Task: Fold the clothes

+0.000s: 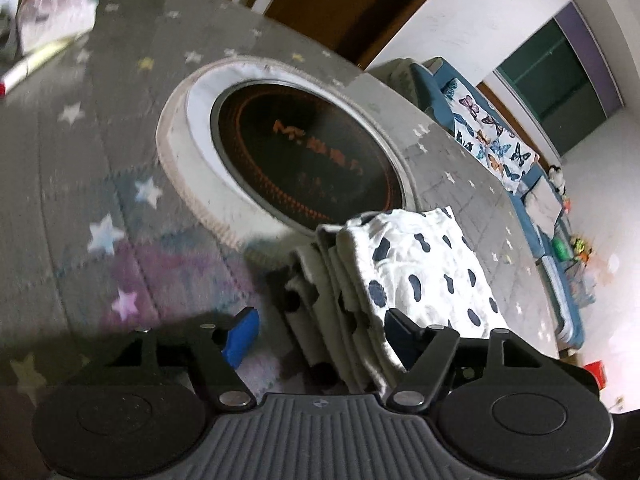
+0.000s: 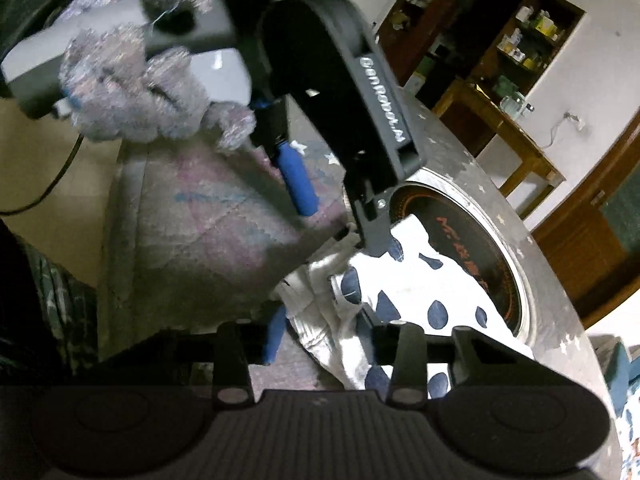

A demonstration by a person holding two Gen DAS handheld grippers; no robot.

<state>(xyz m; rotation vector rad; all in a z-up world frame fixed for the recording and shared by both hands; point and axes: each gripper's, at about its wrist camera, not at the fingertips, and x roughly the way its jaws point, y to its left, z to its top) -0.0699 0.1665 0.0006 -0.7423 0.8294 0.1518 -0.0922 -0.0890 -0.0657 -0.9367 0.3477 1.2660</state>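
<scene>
While left claw (image 1: pixel 320 332) gapes — folded garment (image 1: pixel 416 276) unpinched | right claw (image 2: pixel 320 340) straddles it — grip unclear.

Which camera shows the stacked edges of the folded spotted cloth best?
Left wrist: the folded spotted cloth shows its layered edge unobstructed. In the right wrist view the cloth is partly covered by the left gripper.

On the table (image 1: pixel 72 184) lies 1 folded spotted garment (image 1: pixel 424 268) at 5 o'clock of 1 round black hob (image 1: pixel 308 156). 2 grippers show: the left gripper (image 1: pixel 320 332) and the right gripper (image 2: pixel 320 340). 1 tissue pack (image 1: pixel 56 8) and 1 pen (image 1: pixel 32 66) sit at 10 o'clock, 1 gloved hand (image 2: pixel 132 88) at 11
</scene>
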